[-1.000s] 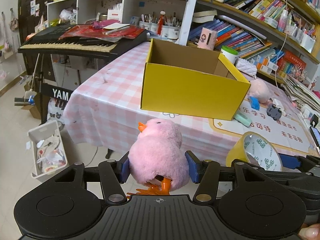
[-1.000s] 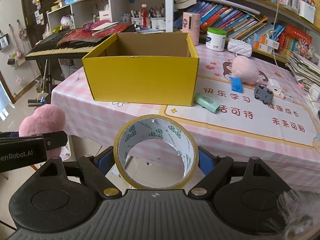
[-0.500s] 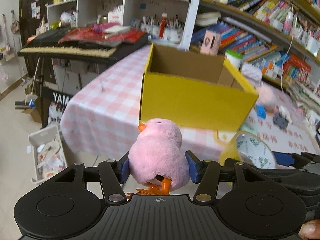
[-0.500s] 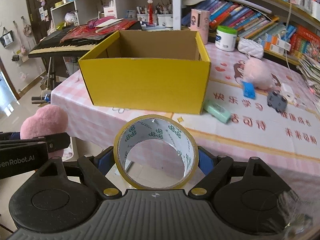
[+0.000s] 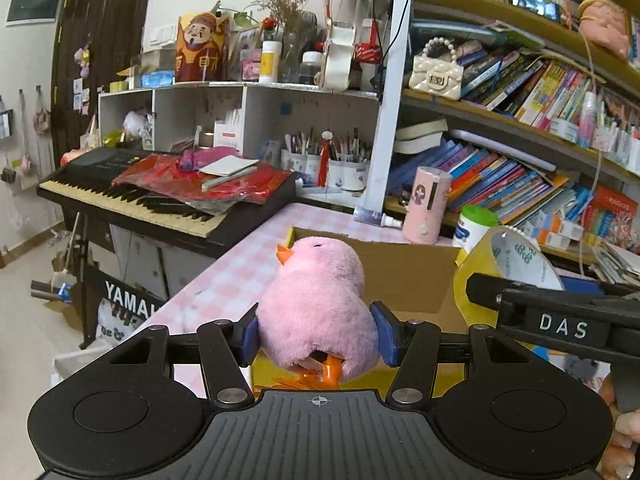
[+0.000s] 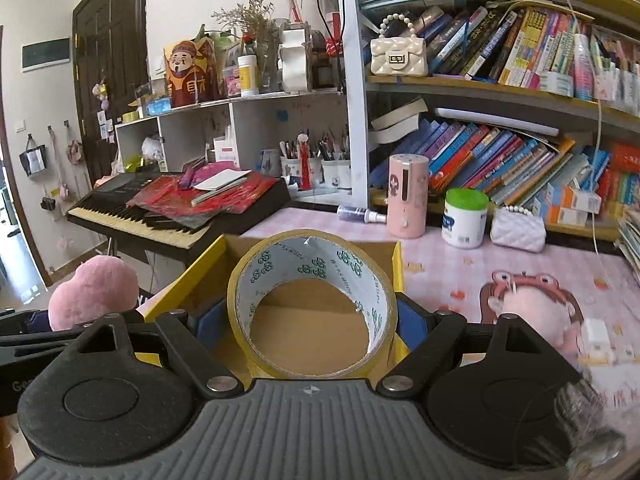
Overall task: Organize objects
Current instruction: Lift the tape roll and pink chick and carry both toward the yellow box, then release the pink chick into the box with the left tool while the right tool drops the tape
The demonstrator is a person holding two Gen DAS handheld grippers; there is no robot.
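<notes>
The yellow cardboard box [image 6: 401,276] is the largest of the task's things. It stands on the pink checked tablecloth [image 5: 236,276], and in the right wrist view it fills the centre, from 9 o'clock to 3 o'clock behind the gripper. Its outer walls are bright yellow, its inside is plain brown cardboard, and its top is open. No object is visible on the part of the floor that shows.

The roll of tape [image 6: 312,304] comes next. It is a wide ring with a yellowish outer band and a white inner face printed with small green marks. It stands upright, with its hole facing the camera, and the brown inside of the box shows through the hole. The right gripper [image 6: 310,320] is clamped on it, one blue pad against each side. In the left wrist view the roll is at 3 o'clock.

The pink plush chick [image 5: 316,312] is the smallest. It is round and fluffy, with an orange beak pointing to 10 o'clock and orange feet hanging at 6 o'clock. The left gripper [image 5: 316,338] squeezes its body between the blue pads, in front of the near wall of the box. In the right wrist view it is at 9 o'clock, just beside the box.
</notes>
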